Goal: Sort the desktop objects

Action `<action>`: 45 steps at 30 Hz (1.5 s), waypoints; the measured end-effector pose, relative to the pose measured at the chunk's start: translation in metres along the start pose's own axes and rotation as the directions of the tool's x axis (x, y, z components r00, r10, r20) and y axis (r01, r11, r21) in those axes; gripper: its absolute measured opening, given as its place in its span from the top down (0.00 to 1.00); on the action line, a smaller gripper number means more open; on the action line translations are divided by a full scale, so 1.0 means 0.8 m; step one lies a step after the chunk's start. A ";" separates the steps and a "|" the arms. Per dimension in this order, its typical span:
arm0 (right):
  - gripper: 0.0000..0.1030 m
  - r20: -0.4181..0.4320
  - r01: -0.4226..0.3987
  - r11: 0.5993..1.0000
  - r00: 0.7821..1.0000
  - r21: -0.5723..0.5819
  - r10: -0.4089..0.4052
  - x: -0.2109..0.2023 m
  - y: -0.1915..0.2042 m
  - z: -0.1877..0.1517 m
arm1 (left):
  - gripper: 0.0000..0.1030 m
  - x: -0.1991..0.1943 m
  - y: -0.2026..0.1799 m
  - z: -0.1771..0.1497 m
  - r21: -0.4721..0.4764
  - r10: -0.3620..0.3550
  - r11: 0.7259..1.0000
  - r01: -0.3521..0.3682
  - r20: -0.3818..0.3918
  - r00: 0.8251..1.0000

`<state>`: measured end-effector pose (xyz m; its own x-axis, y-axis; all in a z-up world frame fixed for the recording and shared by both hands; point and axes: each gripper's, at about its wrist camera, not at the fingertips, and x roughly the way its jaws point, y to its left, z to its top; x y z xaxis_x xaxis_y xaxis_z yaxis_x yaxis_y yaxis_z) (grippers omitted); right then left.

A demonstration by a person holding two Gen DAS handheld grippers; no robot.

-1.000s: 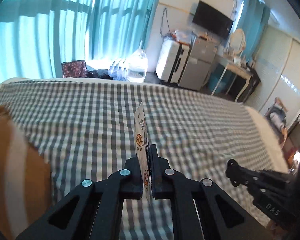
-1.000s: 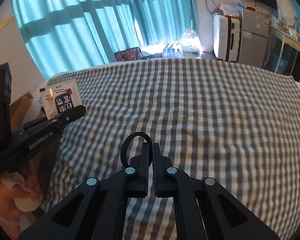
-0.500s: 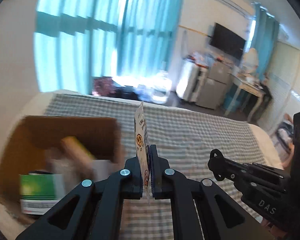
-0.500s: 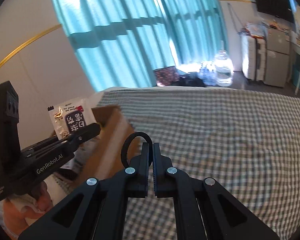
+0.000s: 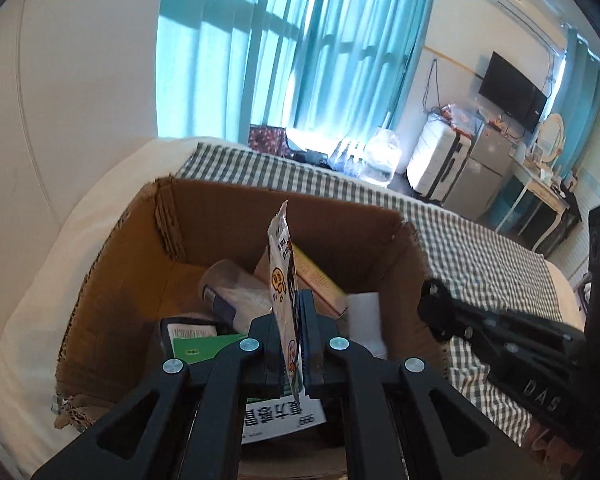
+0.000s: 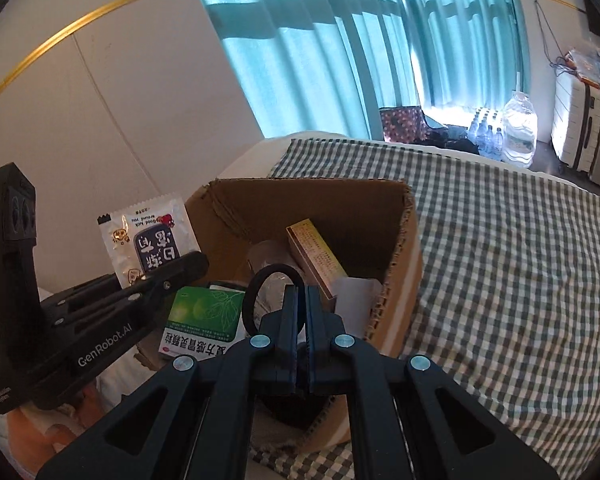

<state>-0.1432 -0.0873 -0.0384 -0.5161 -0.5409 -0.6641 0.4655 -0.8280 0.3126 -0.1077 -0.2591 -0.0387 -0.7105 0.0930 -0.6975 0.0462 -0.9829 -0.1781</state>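
My left gripper [image 5: 294,300] is shut on a white snack sachet [image 5: 282,272] and holds it edge-up over the open cardboard box [image 5: 140,248]. The sachet also shows in the right wrist view [image 6: 148,240], as does the left gripper [image 6: 192,264]. My right gripper [image 6: 300,296] is shut on a black ring [image 6: 256,292] and holds it above the box [image 6: 404,280], near its right wall. The right gripper appears at the right of the left wrist view [image 5: 432,296].
The box holds a green and white medicine pack [image 6: 204,320], a yellow-brown carton [image 6: 316,256], a clear wrapped item [image 5: 228,292] and white paper [image 5: 364,316]. It sits on a bed with a grey checked cover [image 6: 520,260]. A wall and teal curtains [image 6: 340,48] stand behind.
Both grippers have swung left from over the checked cover to above the cardboard box, still holding the sachet and the ring.
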 end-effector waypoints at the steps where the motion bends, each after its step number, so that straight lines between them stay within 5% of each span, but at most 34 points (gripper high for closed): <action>1: 0.96 0.001 0.001 1.000 1.000 -0.003 -0.001 0.003 -0.001 0.001 | 0.95 0.001 0.004 -0.005 0.000 -0.002 1.000 0.002 -0.006 1.000; 4: 0.95 0.014 0.029 0.999 0.999 -0.030 -0.029 0.003 -0.008 0.005 | 0.94 0.005 0.007 -0.009 0.014 -0.013 1.000 0.013 -0.017 1.000; 6: 0.94 0.025 0.043 0.998 0.999 -0.038 -0.042 0.002 -0.009 0.006 | 0.82 0.005 0.006 -0.009 0.026 -0.006 1.000 0.007 -0.017 1.000; 7: 0.89 0.024 0.039 0.999 0.999 -0.038 -0.038 0.003 -0.010 0.008 | 0.71 0.008 0.005 -0.006 0.026 0.000 1.000 0.000 -0.021 1.000; 8: 0.83 0.025 0.042 0.999 0.999 -0.034 -0.042 0.003 -0.011 0.010 | 0.32 0.010 0.005 -0.005 0.021 0.019 1.000 -0.018 -0.033 0.999; 9: 0.62 0.027 0.062 0.998 0.998 -0.028 -0.061 0.002 -0.013 0.014 | 0.17 0.011 0.006 -0.006 0.013 0.057 0.998 -0.057 -0.047 0.997; 10: 0.44 0.030 0.095 0.995 0.995 -0.021 -0.094 0.001 -0.014 0.017 | 0.15 0.010 0.008 -0.005 0.005 0.093 0.996 -0.093 -0.048 0.995; 11: 0.40 0.039 0.129 0.992 0.991 -0.010 -0.128 -0.004 -0.015 0.020 | 0.14 0.005 0.012 -0.005 -0.008 0.089 0.996 -0.089 -0.032 0.996; 18: 0.34 0.137 0.190 0.981 0.972 0.035 -0.193 -0.069 -0.023 0.018 | 0.04 -0.034 -0.004 -0.008 0.008 0.125 0.992 -0.125 0.019 0.992; 25: 0.14 0.208 0.357 0.923 0.901 0.144 -0.381 -0.141 -0.048 -0.044 | 0.00 -0.067 -0.056 -0.038 0.009 0.129 0.991 -0.131 0.109 0.986; 34: 0.06 0.218 0.427 0.880 0.857 0.206 -0.467 -0.191 -0.073 -0.095 | 0.00 -0.073 -0.114 -0.070 0.079 0.137 0.986 -0.148 0.131 0.982; 38: 0.06 0.202 0.395 0.866 0.862 0.305 -0.464 -0.205 -0.097 -0.097 | 0.00 -0.075 -0.129 -0.071 0.112 0.108 0.986 -0.124 0.141 0.984; 45: 0.06 0.185 0.406 0.863 0.863 0.301 -0.470 -0.204 -0.105 -0.104 | 0.00 -0.076 -0.138 -0.069 0.147 0.105 0.981 -0.128 0.151 0.983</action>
<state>-0.0385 0.0831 -0.0124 -0.7972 -0.1049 -0.5945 -0.0239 -0.9785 0.2047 -0.0311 -0.1472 -0.0149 -0.7997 -0.0359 -0.5994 0.0326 -0.9993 0.0164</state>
